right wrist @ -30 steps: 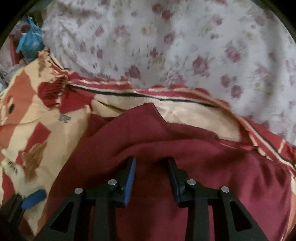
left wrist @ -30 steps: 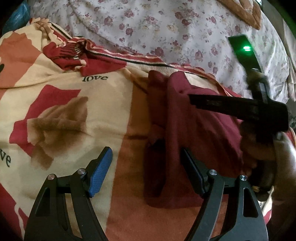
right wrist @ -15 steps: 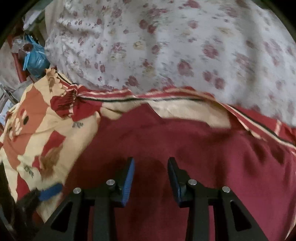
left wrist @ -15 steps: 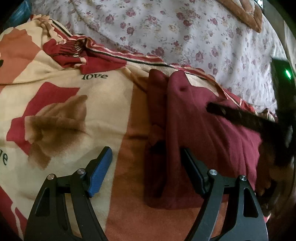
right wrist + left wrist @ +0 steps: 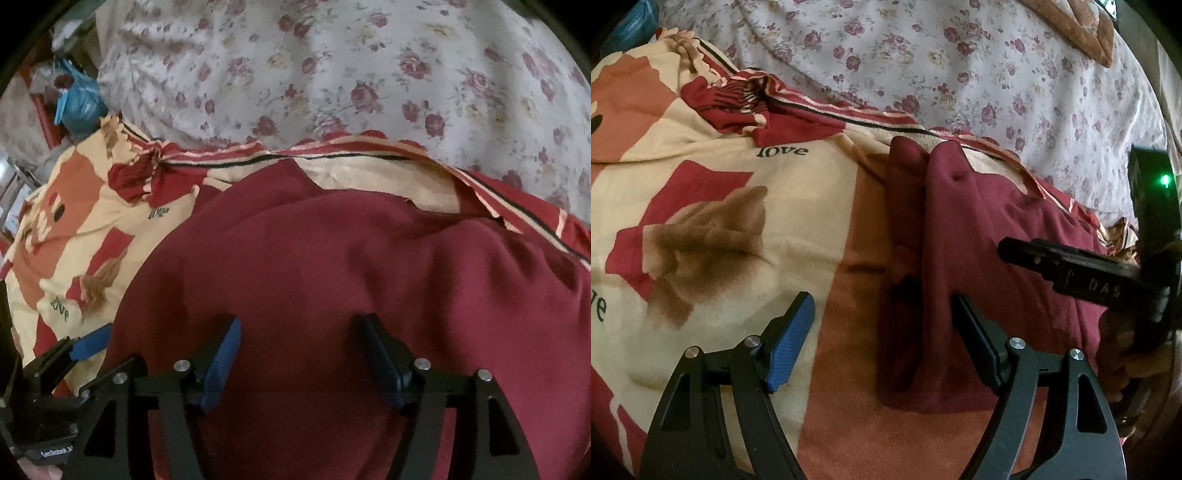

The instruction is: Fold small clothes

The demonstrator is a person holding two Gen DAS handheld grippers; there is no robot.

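Both grippers are open and hold nothing. The left gripper has its jaws spread wide over the left edge of the cloth: its blue left pad is above the blanket, and its right finger lies against the dark red fabric. The right gripper is open less wide, and both of its fingers are over the middle of the cloth; I cannot tell if they touch it. In the left view its black body shows at the right side of the cloth. The cloth lies mostly flat on the blanket, with a raised fold along its left edge. Behind the blanket is a flowered sheet. A blue bag sits at the far left.
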